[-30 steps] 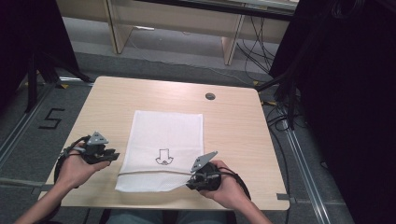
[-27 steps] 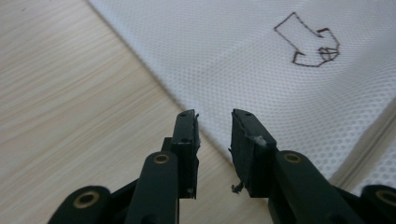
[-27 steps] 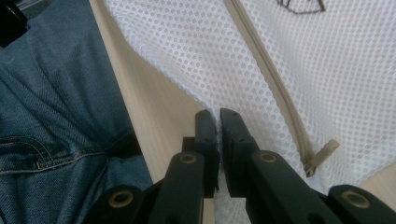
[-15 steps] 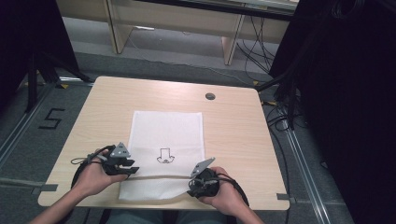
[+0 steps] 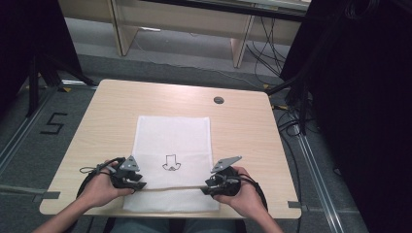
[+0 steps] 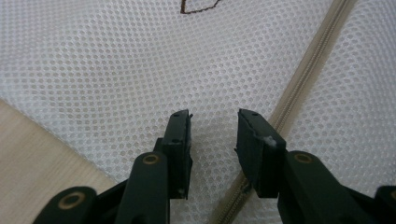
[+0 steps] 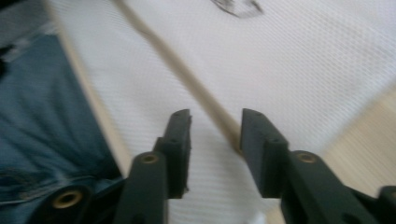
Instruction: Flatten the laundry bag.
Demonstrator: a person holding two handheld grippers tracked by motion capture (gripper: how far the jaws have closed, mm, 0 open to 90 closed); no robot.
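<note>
A white mesh bag (image 5: pixel 172 138) lies flat on the table, with a small dark drawing (image 5: pixel 171 163) on it and a beige zipper (image 5: pixel 170 187) running across near its front edge. My left gripper (image 5: pixel 138 183) rests at the zipper's left end. Its jaws have just been opening and stand apart over the mesh (image 6: pixel 116 60), with the zipper (image 6: pixel 303 79) passing by one jaw and nothing pinched. My right gripper (image 5: pixel 208 187) is at the zipper's right end. Its jaws have just been opening too, and the zipper (image 7: pixel 187 74) runs into the gap (image 7: pixel 215 116) unpressed.
The wooden table (image 5: pixel 111 111) has a round cable hole (image 5: pixel 218 100) at the back right. The bag's front edge lies close to the table's near edge, where the person's jeans (image 7: pixel 37 93) show. Cables lie on the floor at the right.
My left hand has moved right, from the bare table onto the bag's left edge by the zipper. The right hand has stayed at the zipper's right end.
</note>
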